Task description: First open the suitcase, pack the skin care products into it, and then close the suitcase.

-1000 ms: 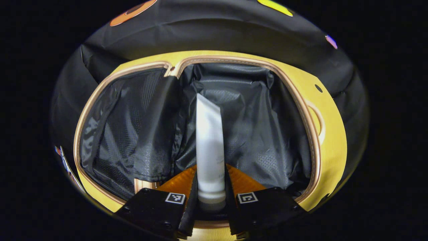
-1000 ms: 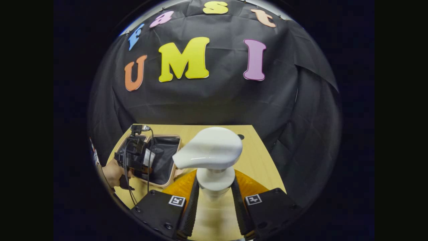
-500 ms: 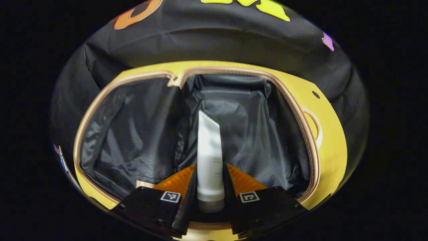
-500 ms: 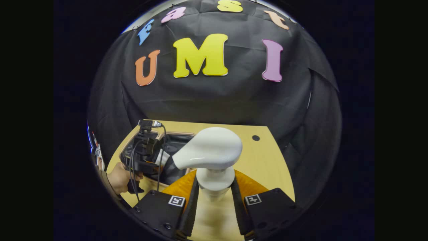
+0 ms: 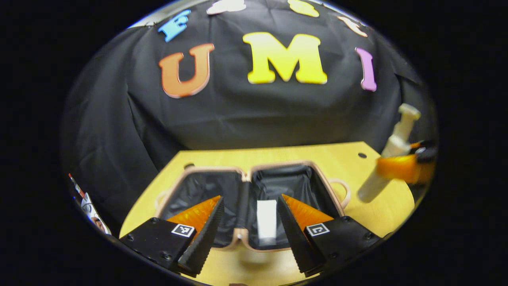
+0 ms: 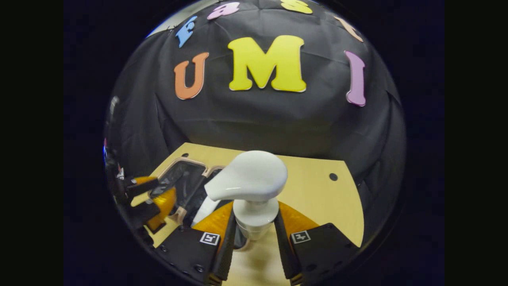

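Left gripper view: the suitcase (image 5: 246, 186) is seen lying open with a tube (image 5: 266, 222) laid inside, the left gripper (image 5: 249, 222) spread wide and empty, while the pump bottle (image 6: 250, 186), clamped in the right gripper (image 6: 254, 238), remains to be packed before closing.

Tube (image 5: 266, 222) inside open suitcase (image 5: 331, 194) on table (image 5: 278, 153), pump bottle (image 5: 387, 159) rightward.

Small beige hard-shell suitcase (image 5: 242, 175), black lining: open flat on table. White squeeze tube (image 5: 266, 218): lying inside right half. White pump-dispenser bottle (image 5: 387, 159): airborne, tilted, 3 o'clock of case.
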{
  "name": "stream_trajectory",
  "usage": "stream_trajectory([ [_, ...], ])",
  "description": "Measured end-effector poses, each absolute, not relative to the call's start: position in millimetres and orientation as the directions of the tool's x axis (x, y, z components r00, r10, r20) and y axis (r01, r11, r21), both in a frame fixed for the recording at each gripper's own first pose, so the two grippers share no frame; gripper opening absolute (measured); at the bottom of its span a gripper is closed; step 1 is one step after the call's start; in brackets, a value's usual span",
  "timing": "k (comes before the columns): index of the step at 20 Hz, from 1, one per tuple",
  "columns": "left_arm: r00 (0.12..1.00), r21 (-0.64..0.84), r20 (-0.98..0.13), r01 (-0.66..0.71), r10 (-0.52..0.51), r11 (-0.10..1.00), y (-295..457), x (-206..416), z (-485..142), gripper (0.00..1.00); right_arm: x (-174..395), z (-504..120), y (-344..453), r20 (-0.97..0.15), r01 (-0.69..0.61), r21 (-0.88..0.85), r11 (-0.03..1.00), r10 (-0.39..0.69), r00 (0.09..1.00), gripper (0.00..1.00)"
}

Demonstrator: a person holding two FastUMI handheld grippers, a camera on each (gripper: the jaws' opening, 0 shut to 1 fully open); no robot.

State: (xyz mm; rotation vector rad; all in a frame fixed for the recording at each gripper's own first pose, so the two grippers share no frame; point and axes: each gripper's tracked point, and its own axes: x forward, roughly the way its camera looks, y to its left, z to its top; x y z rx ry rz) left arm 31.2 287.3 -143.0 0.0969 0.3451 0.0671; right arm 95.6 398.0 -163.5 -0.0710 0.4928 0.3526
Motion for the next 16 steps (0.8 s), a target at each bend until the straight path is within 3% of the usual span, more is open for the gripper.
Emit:
stream_trajectory([
  [2, 0.970, 0.117, -0.226, -0.070, 0.095, 0.991, 301.8, 14.8, -107.6, 0.91, 99.0, -186.2, 424.2, -0.504, -0.372, 0.007, 0.928, 0.324, 0.801, 0.45],
  [3, 0.977, 0.118, -0.186, -0.085, 0.106, 0.989, 309.7, 8.1, -93.3, 0.86, 101.1, -197.8, 434.2, -0.518, -0.379, 0.003, 0.925, 0.326, 0.791, 0.48],
  [5, 0.981, 0.112, -0.139, -0.123, 0.138, 0.986, 325.8, -7.5, -74.7, 0.92, 97.9, -227.4, 452.4, -0.571, -0.390, 0.002, 0.921, 0.321, 0.756, 0.48],
  [11, 0.966, 0.068, -0.135, -0.214, 0.221, 0.975, 363.2, -29.2, -62.9, 0.93, 87.0, -298.5, 479.3, -0.731, -0.329, 0.047, 0.943, 0.257, 0.632, 0.48],
  [16, 0.973, 0.083, -0.084, -0.207, 0.213, 0.975, 376.5, -30.3, -37.5, 0.93, 105.8, -300.5, 483.5, -0.756, -0.270, 0.066, 0.961, 0.225, 0.615, 0.47],
])
